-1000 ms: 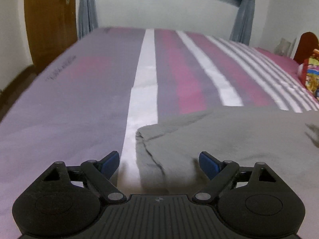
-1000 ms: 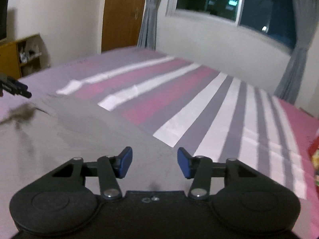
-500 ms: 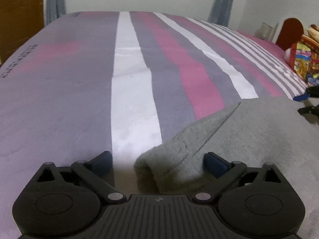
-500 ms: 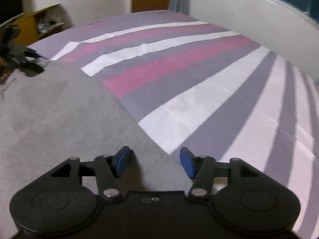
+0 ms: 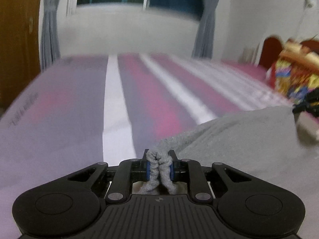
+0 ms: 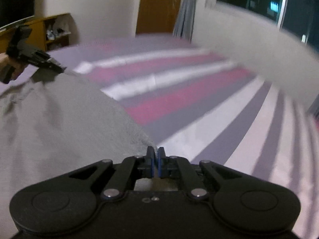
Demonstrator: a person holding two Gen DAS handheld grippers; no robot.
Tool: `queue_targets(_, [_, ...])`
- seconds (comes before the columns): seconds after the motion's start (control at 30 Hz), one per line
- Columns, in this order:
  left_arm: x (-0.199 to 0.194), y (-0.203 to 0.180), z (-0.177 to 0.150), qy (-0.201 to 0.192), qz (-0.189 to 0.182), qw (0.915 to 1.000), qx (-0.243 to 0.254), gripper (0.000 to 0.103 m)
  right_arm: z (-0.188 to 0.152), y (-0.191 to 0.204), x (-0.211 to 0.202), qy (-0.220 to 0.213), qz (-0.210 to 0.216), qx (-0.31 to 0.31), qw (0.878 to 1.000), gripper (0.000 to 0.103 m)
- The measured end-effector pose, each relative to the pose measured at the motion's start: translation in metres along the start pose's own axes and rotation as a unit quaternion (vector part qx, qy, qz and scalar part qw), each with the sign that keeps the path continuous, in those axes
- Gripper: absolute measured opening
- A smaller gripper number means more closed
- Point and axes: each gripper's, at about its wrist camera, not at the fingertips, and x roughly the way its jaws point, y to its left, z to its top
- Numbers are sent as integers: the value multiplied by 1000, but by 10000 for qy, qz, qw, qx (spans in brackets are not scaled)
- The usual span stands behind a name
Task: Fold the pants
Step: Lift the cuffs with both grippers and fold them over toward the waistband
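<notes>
The grey pants [image 5: 239, 139] lie on the striped bed and stretch between my two grippers. My left gripper [image 5: 159, 167] is shut on a bunched corner of the grey fabric, lifted above the sheet. My right gripper [image 6: 155, 163] is shut on the opposite corner edge of the pants [image 6: 59, 123], with only a thin edge of cloth between the blue pads. The left gripper also shows in the right wrist view [image 6: 37, 57] at the far left, holding the raised fabric. The right gripper shows blurred at the right edge of the left wrist view [image 5: 307, 103].
The bed sheet [image 5: 79, 119] has purple, pink and white stripes. A colourful pillow or toy [image 5: 293, 73] sits by the red headboard at right. A wooden door [image 6: 159, 6], curtains and a dark window stand behind. A yellow shelf [image 6: 49, 31] is at far left.
Both grippers have closed on the pants' corners and lifted them off the sheet. Both views now tilt up and show more of the room, with motion blur.
</notes>
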Motion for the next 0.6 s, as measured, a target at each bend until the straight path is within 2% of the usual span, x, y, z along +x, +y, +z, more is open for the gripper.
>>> queue_targets(0.1, [-59,-11,2,-471,-207,9987,-14,18,0,32,-67,-289,-150,-278,9991,3])
queue_targets(0.17, [-94,-23,-9,-692,-320,9971,-18,18,-7,60,-103,-404,-268,-494,9976,3])
queue_targets(0.3, [-144,-51,-52,-622,-276,9975,197,18,-40,110,-148,-489,-276,-387,9977,3])
queue_targets(0.37, [-158,-63,-80,-562,-226,9981,115,18,-66,128,-158,-424,-237,-52,9988,3])
queue_targets(0.43, [-161,-73,-107,-338,-156,9993,-5,18,-97,144,-158,-301,-276,329,9986,5])
queue_targets(0.47, [-163,-75,-120,-316,-139,9993,-161,22,-113,149,-153,-140,-258,625,9976,9])
queue_targets(0.53, [-168,-73,-134,-253,-118,9983,-502,36,-136,151,-141,340,-296,1152,9923,16])
queue_targets(0.6, [-175,-77,-146,-225,71,9977,-640,51,-146,153,-145,382,-497,1602,9851,24])
